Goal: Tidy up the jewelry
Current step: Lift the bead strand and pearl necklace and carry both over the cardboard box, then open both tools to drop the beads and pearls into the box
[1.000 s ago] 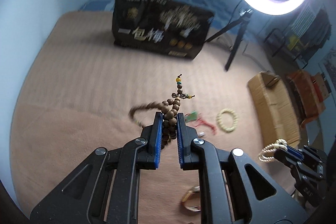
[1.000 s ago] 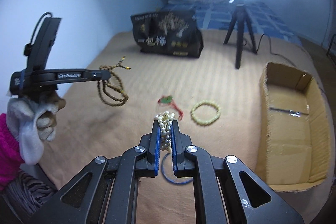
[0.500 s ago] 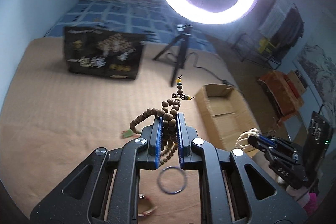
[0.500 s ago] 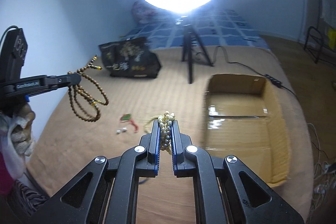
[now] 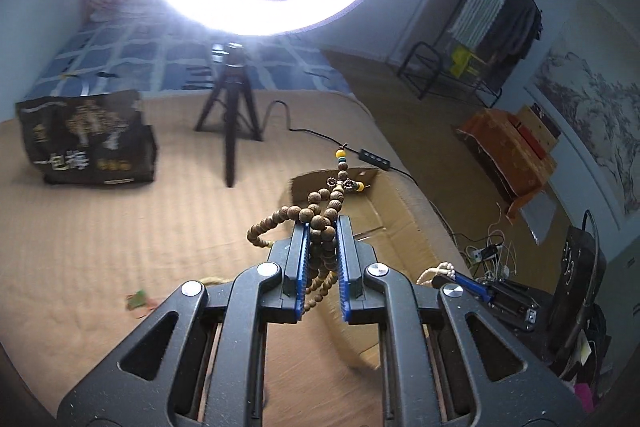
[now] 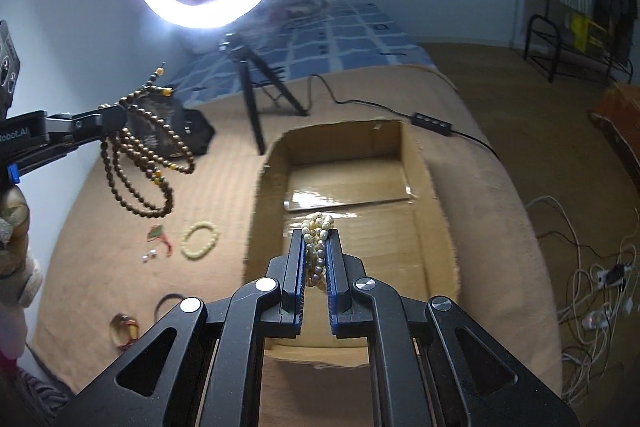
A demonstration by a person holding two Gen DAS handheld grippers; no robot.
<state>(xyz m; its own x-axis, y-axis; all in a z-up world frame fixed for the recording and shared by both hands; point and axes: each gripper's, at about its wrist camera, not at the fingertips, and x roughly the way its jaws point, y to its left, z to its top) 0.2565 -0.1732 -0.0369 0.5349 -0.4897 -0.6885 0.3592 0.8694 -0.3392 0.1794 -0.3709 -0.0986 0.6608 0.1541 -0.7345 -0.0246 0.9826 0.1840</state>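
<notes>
My left gripper point(image 5: 322, 223) is shut on a brown wooden bead necklace point(image 5: 320, 215) and holds it in the air, just left of an open cardboard box point(image 5: 384, 211). From the right wrist view the same necklace point(image 6: 140, 163) hangs in loops from the left gripper point(image 6: 116, 117), left of the box point(image 6: 424, 171). My right gripper point(image 6: 317, 233) is shut on a cream pearl bracelet point(image 6: 316, 239) and holds it above the inside of the box. The right gripper's tip with the pearls also shows in the left wrist view point(image 5: 440, 273).
On the tan bed cover lie a cream bead bracelet point(image 6: 199, 239), a green and red charm point(image 6: 159, 233), a dark ring point(image 6: 170, 301) and an amber ring point(image 6: 125, 327). A ring light tripod point(image 6: 256, 99), a black bag point(image 5: 86, 139) and a power cable point(image 6: 432, 123) stand behind.
Both grippers have swung right toward the cardboard box with their jewelry. The right gripper now hangs over the box; the left one has come up beside its left wall.
</notes>
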